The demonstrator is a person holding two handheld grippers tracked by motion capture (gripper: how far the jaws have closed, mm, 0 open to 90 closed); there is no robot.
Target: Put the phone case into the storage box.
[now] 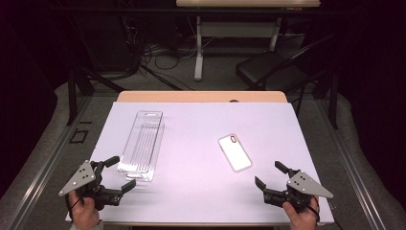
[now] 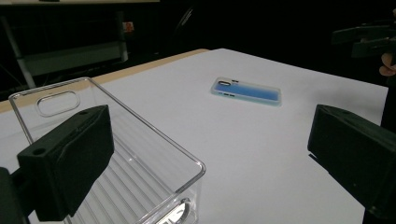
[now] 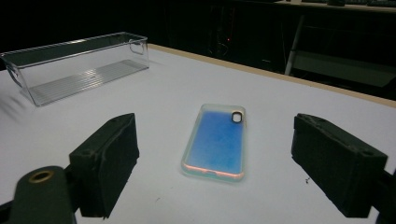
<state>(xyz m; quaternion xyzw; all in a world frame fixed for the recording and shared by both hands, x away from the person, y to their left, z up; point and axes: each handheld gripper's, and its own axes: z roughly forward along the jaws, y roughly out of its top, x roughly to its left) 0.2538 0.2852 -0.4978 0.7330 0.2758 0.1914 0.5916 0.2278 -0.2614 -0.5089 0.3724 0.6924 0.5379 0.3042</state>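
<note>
A clear plastic bin [image 1: 142, 143], long and empty, lies on the left half of the white table [image 1: 191, 191]. A translucent phone case [image 1: 234, 152] with a bluish back lies flat right of centre. My left gripper [image 1: 125, 171] is held near the front left, open, just beside the bin's near end. In the left gripper view the bin [image 2: 140, 154] sits close between and under the jaws, and the case [image 2: 246, 91] lies farther off. My right gripper [image 1: 267, 173] is open at the front right, a short way before the case [image 3: 215, 140]. Nothing is between either pair of jaws.
The far table edge is a bare wooden strip [image 1: 201, 96]. Beyond it stand a dark chair [image 1: 268, 67], a white table leg [image 1: 198, 48] and floor cables [image 1: 158, 52]. The right gripper view has the bin [image 3: 79, 65] at its far left.
</note>
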